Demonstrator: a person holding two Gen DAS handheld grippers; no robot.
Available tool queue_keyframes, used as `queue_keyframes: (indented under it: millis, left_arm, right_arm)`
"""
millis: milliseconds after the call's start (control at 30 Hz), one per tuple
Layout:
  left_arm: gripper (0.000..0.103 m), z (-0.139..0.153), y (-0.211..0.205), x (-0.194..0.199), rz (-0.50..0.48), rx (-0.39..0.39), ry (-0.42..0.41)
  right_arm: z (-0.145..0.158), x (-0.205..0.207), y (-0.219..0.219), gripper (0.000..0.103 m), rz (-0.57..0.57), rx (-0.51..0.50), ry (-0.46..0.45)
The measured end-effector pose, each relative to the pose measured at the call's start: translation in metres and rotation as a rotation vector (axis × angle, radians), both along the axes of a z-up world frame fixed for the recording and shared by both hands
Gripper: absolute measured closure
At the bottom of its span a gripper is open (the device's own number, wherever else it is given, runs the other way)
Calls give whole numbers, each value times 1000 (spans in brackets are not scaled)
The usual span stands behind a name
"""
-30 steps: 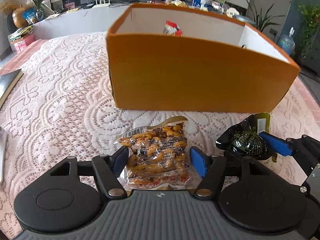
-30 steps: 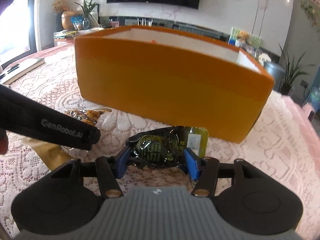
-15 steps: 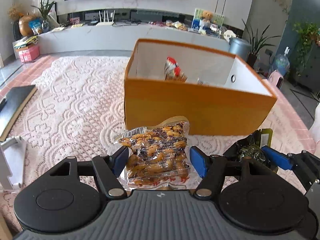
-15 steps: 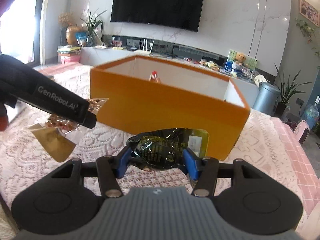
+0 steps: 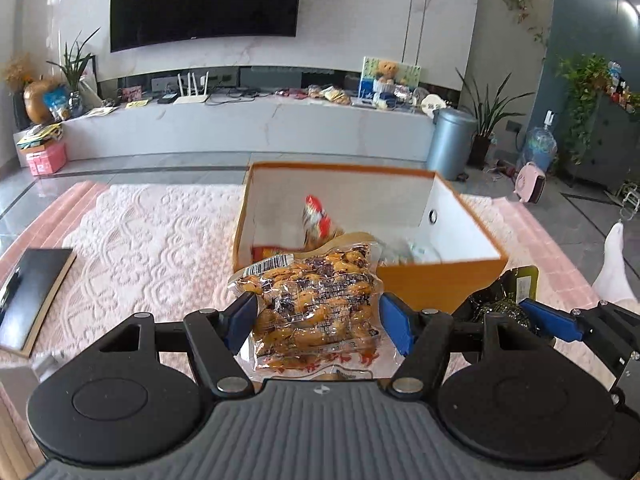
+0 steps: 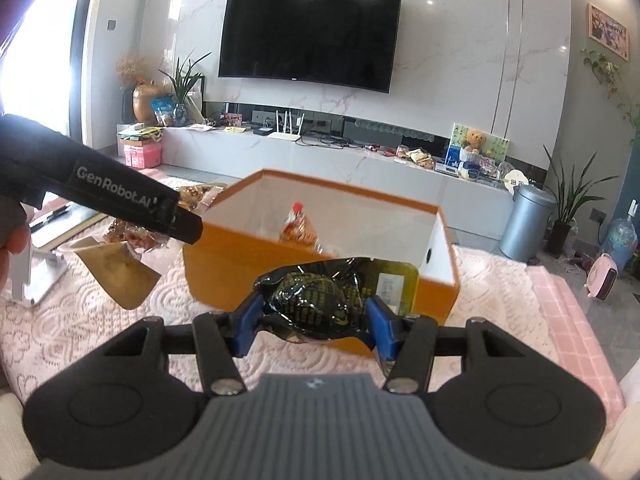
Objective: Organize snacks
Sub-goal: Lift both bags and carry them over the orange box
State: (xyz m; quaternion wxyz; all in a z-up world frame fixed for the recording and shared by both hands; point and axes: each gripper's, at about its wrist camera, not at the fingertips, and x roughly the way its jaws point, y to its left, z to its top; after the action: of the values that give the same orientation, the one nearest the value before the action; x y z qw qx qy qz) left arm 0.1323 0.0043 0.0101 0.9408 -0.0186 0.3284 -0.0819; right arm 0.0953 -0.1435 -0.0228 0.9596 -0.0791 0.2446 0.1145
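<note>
My left gripper (image 5: 318,314) is shut on a clear packet of orange-brown snacks (image 5: 316,298), held in the air just before the near wall of the orange box (image 5: 440,280). My right gripper (image 6: 314,316) is shut on a black-and-green foil packet (image 6: 320,300), held in the air before the same box (image 6: 224,256). The box is open, white inside, with a red-and-orange snack bag (image 5: 318,220) and other packets in it. The right gripper also shows at the right of the left wrist view (image 5: 516,312), and the left gripper's body at the left of the right wrist view (image 6: 120,200).
The box stands on a table with a pink lace cloth (image 5: 152,240). A black notebook with a pen (image 5: 28,292) lies at the table's left edge. A metal stand (image 6: 28,280) is at the left. Beyond the table are a TV wall, a cabinet and a bin.
Both grippers have risen with their packets from the table to about the box's rim height. The inside of the box has come into view.
</note>
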Motion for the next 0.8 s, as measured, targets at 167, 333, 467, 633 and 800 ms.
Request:
queue_keyframes:
  millis: [167, 333, 467, 633, 800]
  left_arm:
    - [26, 12, -3, 20, -26, -2, -7]
    - [26, 22, -3, 43, -46, 10, -2]
    - [26, 27, -4, 64, -56, 14, 14]
    - [26, 19, -7, 95, -77, 13, 71]
    - [26, -3, -5, 126, -70, 16, 164]
  right_arm:
    - [28, 22, -7, 48, 11, -2, -4]
    - [54, 56, -10, 49, 20, 5, 5]
    - [68, 87, -9, 49, 37, 15, 40]
    - [70, 125, 1, 52, 52, -25, 58]
    - [49, 165, 7, 54, 52, -70, 139]
